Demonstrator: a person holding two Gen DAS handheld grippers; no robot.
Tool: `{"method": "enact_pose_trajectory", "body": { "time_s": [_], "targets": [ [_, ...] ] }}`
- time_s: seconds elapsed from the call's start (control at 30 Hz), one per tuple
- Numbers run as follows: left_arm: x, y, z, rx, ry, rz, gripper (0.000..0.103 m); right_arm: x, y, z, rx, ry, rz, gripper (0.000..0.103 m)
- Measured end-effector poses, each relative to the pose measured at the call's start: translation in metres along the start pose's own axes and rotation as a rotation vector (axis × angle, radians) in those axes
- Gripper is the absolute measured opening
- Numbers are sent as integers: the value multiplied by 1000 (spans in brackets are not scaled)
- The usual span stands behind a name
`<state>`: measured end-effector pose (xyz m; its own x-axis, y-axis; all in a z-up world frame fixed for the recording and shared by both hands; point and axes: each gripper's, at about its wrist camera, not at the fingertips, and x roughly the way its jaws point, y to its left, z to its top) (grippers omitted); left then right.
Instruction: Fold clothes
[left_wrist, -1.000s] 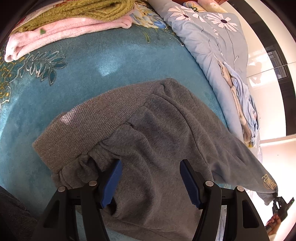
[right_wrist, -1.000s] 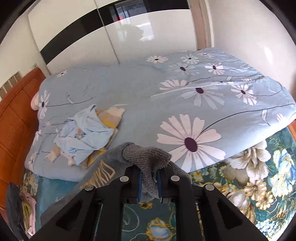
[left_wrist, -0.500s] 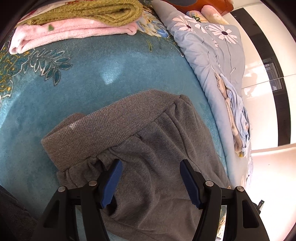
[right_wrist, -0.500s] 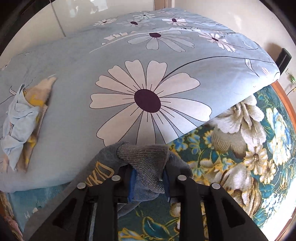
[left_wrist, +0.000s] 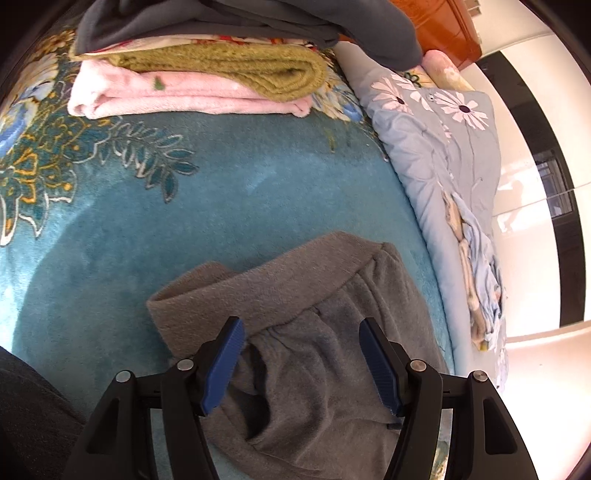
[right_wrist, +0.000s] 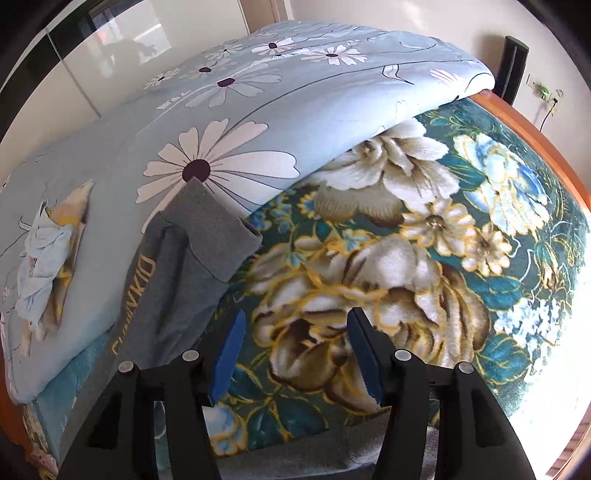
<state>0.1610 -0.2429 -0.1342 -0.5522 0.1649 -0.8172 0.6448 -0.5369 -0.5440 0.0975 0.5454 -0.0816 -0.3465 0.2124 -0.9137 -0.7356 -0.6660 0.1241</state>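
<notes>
Grey sweatpants (left_wrist: 317, 354) directly under the open left hand-held gripper (left_wrist: 301, 363), waistband just ahead. Long axis toward the open, empty right hand-held gripper (right_wrist: 293, 354), cuff (right_wrist: 218, 236) ahead-left of it.

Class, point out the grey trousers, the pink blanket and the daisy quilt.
grey trousers (left_wrist: 280, 288), left wrist view, on the waistband.
pink blanket (left_wrist: 177, 92), left wrist view, on its folded side.
daisy quilt (right_wrist: 332, 99), right wrist view, on its top.
</notes>
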Motion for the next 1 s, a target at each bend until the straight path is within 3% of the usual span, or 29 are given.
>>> {"method": "enact_pose_trajectory", "body": {
  "time_s": [0.23, 0.5, 0.63, 0.8, 1.0],
  "targets": [
    [-4, 35, 12, -106, 3, 81, 69, -23, -30, -46, 16, 12, 3, 59],
    [18, 34, 12, -76, 105, 136, 67, -48, -46, -72, 70, 13, 85, 59],
    [29, 34, 9, -68, 165, 155, 67, -42, -65, -84, 117, 91, 139, 59],
    [38, 28, 4, -30, 214, 185, 69, -38, -111, -105, 272, 139, 192, 59],
    [44, 31, 3, -45, 253, 152, 67, -21, -150, -131, 365, 220, 171, 59]
  ]
}}
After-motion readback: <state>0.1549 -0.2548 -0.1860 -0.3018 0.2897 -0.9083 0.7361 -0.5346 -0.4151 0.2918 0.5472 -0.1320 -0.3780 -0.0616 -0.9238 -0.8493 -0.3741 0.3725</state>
